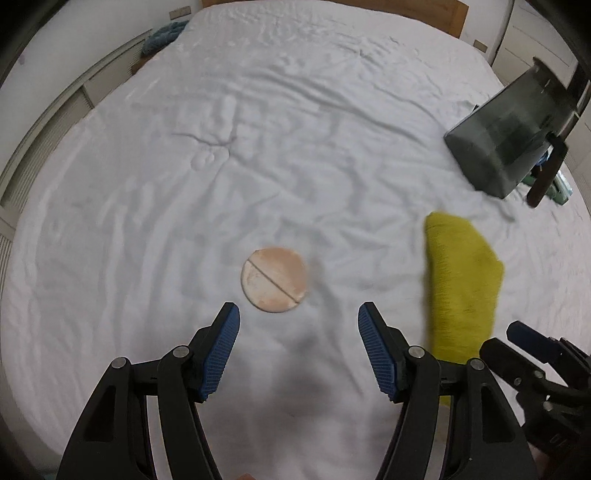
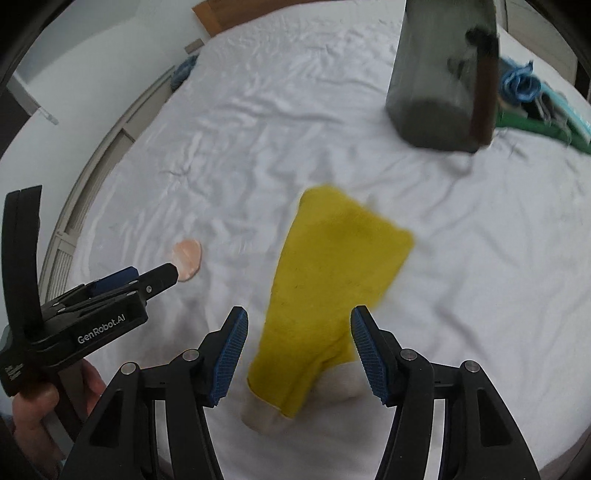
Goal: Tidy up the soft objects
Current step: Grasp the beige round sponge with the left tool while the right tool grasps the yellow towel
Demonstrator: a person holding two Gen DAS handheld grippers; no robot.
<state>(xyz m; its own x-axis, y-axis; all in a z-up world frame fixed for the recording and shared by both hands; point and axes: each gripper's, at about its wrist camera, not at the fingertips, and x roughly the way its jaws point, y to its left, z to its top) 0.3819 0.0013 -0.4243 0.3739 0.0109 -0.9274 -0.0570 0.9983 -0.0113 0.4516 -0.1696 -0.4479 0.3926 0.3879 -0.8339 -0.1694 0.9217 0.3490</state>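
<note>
A round peach powder puff [image 1: 274,279] lies on the white bed sheet [image 1: 258,147], just beyond my open, empty left gripper [image 1: 298,323]. It also shows in the right wrist view [image 2: 187,258]. A yellow-green folded towel [image 2: 332,280] lies on the sheet with its near end between the fingers of my open right gripper [image 2: 298,326]; nothing is gripped. The towel also shows at the right of the left wrist view [image 1: 460,288]. A pale cloth [image 2: 280,413] peeks out under the towel's near end.
A dark grey translucent bin [image 1: 506,144] with a brown handle stands at the far right of the bed, also in the right wrist view [image 2: 439,77]. Blue and green items [image 2: 528,99] lie behind it. A blue cloth [image 1: 162,35] lies at the far left edge. A wooden headboard [image 1: 424,11] is beyond.
</note>
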